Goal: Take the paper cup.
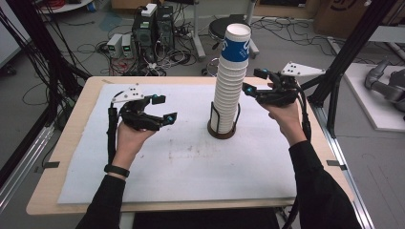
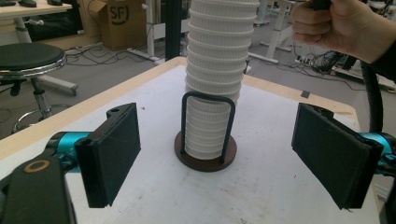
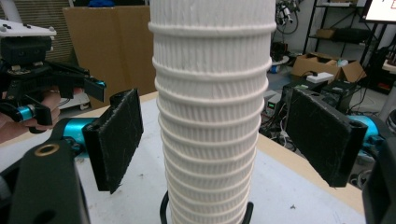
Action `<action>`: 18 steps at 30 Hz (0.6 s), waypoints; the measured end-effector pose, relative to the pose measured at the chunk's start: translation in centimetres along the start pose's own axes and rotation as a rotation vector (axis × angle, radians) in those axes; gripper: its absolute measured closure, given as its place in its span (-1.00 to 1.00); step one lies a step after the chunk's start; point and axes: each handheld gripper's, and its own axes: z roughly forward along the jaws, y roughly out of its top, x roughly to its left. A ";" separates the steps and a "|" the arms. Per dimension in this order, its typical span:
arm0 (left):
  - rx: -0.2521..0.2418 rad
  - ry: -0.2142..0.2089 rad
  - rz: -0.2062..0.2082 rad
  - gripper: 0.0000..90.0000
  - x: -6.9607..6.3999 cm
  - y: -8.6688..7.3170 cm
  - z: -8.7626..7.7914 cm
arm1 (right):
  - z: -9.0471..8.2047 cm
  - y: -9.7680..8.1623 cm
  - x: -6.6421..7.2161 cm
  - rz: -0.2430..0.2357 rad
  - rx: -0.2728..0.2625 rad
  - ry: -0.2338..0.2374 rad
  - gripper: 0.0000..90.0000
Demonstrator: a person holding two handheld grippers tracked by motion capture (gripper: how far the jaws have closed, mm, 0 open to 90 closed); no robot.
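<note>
A tall stack of white ribbed paper cups (image 1: 228, 90) stands in a dark wire holder (image 1: 222, 130) on the white mat; its top cup (image 1: 237, 43) is blue and white. My right gripper (image 1: 253, 81) is open, close to the stack's right side at mid height. In the right gripper view the stack (image 3: 212, 93) rises between the spread pads (image 3: 116, 140), not touched by them. My left gripper (image 1: 165, 108) is open, well left of the stack and empty. In the left gripper view the holder (image 2: 205, 156) and stack (image 2: 215, 70) stand ahead of it.
The white mat (image 1: 181, 162) covers a wooden table (image 1: 71, 143). A black frame post (image 1: 351, 52) stands off the right edge. A stool (image 1: 229, 26), computers (image 1: 153, 28) and cables lie on the floor beyond. A cardboard box (image 2: 119, 21) sits farther back.
</note>
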 end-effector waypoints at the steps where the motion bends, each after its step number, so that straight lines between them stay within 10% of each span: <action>1: -0.001 0.000 -0.001 -0.66 0.0 0.0 0.0 | 0.1 0.2 0.0 -0.002 -0.006 0.003 -0.56; 18: 0.005 -0.013 0.002 -0.66 -0.2 0.2 0.2 | 2.4 1.7 0.0 0.005 0.052 -0.004 -0.56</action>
